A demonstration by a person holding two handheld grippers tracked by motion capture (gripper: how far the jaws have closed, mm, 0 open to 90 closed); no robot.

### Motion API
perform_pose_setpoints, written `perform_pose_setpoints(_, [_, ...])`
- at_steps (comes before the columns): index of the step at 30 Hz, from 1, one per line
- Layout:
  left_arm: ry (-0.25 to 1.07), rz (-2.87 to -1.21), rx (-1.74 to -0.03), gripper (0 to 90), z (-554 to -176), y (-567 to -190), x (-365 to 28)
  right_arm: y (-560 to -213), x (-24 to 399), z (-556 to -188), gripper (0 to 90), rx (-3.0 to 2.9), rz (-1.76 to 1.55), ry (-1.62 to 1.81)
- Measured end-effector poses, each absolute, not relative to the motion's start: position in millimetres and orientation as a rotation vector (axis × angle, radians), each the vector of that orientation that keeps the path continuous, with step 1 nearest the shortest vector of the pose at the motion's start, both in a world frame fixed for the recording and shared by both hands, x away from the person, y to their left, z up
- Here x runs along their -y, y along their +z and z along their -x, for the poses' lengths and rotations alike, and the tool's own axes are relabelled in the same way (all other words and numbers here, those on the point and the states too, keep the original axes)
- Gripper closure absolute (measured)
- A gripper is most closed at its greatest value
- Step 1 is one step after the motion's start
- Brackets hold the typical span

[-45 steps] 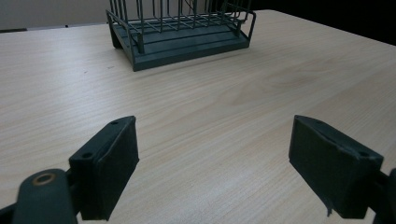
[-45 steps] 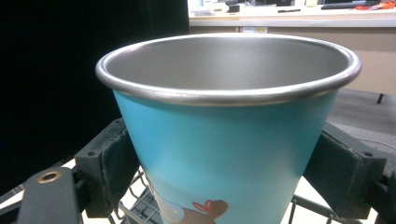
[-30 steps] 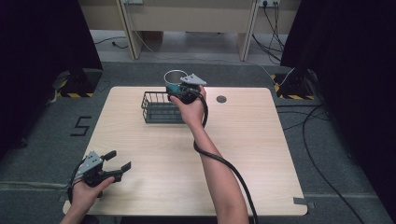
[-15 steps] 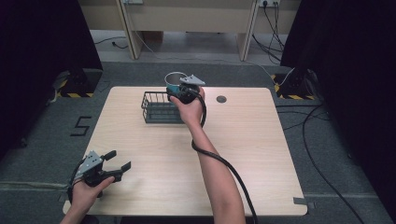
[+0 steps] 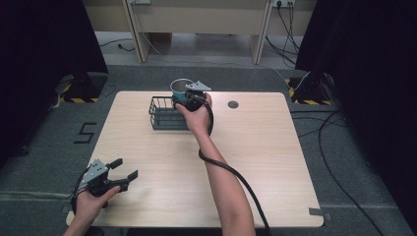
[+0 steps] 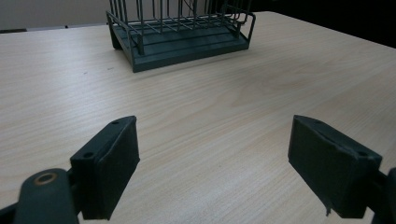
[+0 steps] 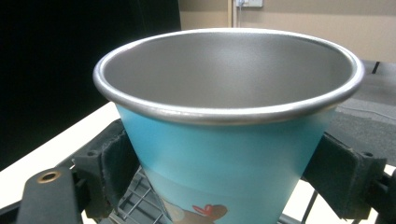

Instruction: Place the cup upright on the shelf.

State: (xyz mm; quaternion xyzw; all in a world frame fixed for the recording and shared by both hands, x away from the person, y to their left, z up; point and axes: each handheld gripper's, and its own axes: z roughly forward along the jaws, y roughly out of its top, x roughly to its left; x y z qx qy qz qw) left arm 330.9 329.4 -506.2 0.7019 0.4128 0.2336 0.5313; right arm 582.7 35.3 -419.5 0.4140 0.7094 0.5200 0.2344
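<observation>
right gripper [image 7: 224,177] clamped on teal steel-rimmed metal cup [image 7: 229,140], upright | dark wire rack basket [image 5: 164,114] right below it, looks like | left gripper [image 6: 219,168] jaws apart, well off

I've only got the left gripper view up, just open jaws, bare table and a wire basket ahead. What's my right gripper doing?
Observer: The right gripper is clamped on a blue cup with a metal rim.
Operator: Where's the cup?
Observer: In the high view it is at the wire basket's far right end; its bottom is hidden.
Operator: Anything in the cup?
Observer: No, its steel inside looks empty.
Operator: And where's my left gripper?
Observer: The left gripper is near the table's near left corner.
</observation>
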Motion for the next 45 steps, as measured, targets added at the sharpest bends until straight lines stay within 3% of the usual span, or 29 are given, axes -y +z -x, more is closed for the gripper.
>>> perform_pose_setpoints(45, [0.552, -1.677, -0.979, 15.7, -331, -506, -328, -443, -48, -586, 16.8, -2.049, -1.158, 1.289])
